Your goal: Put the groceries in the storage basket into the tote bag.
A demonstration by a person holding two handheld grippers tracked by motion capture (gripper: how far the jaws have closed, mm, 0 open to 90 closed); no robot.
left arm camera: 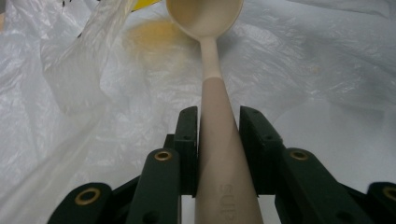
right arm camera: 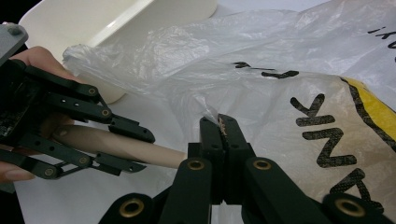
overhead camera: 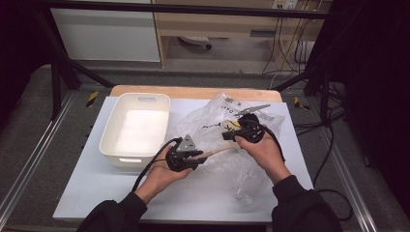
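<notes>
The left tool (left arm camera: 217,126) clamps the beige spoon (left arm camera: 212,79), bowl reaching into the plastic bag (right arm camera: 289,56), whose edge the right tool (right arm camera: 223,128) pinches shut.

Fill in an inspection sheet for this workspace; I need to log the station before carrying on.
Surface: white table top, wooden edge at the far side.
Job's things: beige spoon and crumpled clear plastic bag with black print.
Clutter: empty white tub at the left.
Grippers: left gripper shut on the spoon's handle; right gripper shut on a fold of the bag.
Cables: a black cable trails from each gripper; more on the floor at the right.
Surroundings: black frame, grey floor, wooden furniture behind.
</notes>
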